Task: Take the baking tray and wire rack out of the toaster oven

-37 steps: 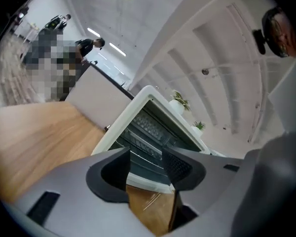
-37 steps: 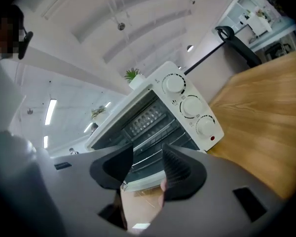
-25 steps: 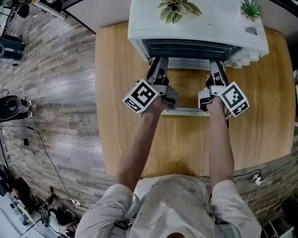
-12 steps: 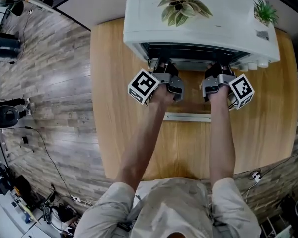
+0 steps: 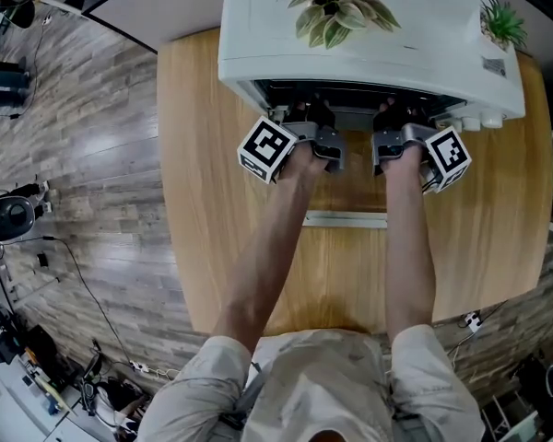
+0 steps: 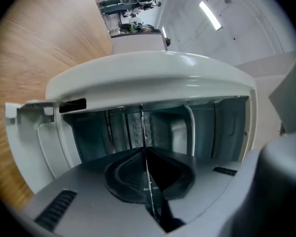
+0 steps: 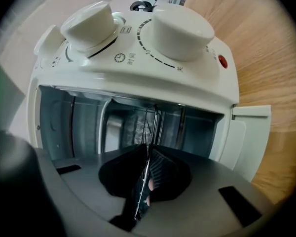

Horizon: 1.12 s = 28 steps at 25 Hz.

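The white toaster oven (image 5: 369,35) stands open at the table's far side, its door (image 5: 346,217) folded down flat. Both grippers reach level into its mouth, so the head view hides their tips. In the left gripper view my left gripper (image 6: 145,157) is closing, its pads pressed on a thin metal edge, seemingly the wire rack (image 6: 142,130). My right gripper (image 7: 147,167) is likewise closing, pads pinching the same wire rack (image 7: 149,125) further right. Neither view lets me pick out the baking tray inside the dark cavity.
Two potted plants (image 5: 341,7) (image 5: 502,21) sit on the oven's top. Its white knobs (image 7: 180,31) are on the right end, beside my right gripper. The round wooden table (image 5: 203,201) ends close behind the person; cables and gear lie on the floor at left.
Both grippers moved forward from above the lowered door into the oven's mouth, rolling as they went. Their jaws went from partly open to closed on the rack's front edge.
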Tool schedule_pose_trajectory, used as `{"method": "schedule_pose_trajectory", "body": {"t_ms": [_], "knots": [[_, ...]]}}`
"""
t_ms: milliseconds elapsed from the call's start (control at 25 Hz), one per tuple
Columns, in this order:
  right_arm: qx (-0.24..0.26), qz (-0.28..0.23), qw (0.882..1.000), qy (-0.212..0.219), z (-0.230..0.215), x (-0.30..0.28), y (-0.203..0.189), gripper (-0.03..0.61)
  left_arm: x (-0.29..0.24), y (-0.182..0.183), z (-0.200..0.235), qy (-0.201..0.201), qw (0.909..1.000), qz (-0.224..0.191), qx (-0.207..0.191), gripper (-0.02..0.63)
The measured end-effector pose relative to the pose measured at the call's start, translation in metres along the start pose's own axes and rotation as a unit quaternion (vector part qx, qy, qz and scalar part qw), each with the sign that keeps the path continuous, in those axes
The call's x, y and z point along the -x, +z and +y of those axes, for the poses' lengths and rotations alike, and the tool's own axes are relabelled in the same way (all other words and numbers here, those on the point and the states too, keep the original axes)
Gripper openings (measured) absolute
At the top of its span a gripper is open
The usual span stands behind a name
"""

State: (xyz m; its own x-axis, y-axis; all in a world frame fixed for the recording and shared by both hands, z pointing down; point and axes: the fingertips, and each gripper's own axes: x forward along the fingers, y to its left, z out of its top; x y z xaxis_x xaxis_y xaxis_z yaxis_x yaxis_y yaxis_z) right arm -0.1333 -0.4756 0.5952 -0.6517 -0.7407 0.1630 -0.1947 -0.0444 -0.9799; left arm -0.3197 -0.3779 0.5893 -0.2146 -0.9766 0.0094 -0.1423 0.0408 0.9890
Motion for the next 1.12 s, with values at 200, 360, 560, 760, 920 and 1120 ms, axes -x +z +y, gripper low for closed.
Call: {"method": "schedule_pose_trajectory", "body": {"t_ms": [200, 360, 560, 760, 920, 1120], "knots": [[-0.012, -0.005, 1.0, 0.015, -0.004, 0.0, 0.001, 0.028, 0.001, 0.0, 0.0, -0.002, 1.0, 0.001, -0.008, 0.018], [-0.007, 0.0, 1.0, 0.017, -0.001, -0.001, 0.0, 0.028, 0.001, 0.0, 0.001, -0.002, 1.0, 0.0, -0.005, 0.018], [-0.003, 0.001, 1.0, 0.015, 0.0, 0.006, -0.002, 0.027, 0.007, -0.003, 0.0, 0.001, 1.0, 0.003, -0.005, 0.017], [-0.009, 0.002, 1.0, 0.011, -0.003, 0.018, -0.005, 0.028, 0.019, -0.006, 0.001, 0.005, 1.0, 0.004, -0.003, 0.017], [-0.014, 0.003, 1.0, 0.008, -0.004, 0.031, -0.008, 0.028, 0.033, -0.011, 0.001, 0.011, 0.9999, 0.005, 0.01, 0.015], [-0.017, 0.004, 1.0, 0.005, -0.007, 0.053, -0.012, 0.028, 0.054, -0.017, 0.0, 0.016, 0.9998, 0.007, 0.013, 0.015]]}}
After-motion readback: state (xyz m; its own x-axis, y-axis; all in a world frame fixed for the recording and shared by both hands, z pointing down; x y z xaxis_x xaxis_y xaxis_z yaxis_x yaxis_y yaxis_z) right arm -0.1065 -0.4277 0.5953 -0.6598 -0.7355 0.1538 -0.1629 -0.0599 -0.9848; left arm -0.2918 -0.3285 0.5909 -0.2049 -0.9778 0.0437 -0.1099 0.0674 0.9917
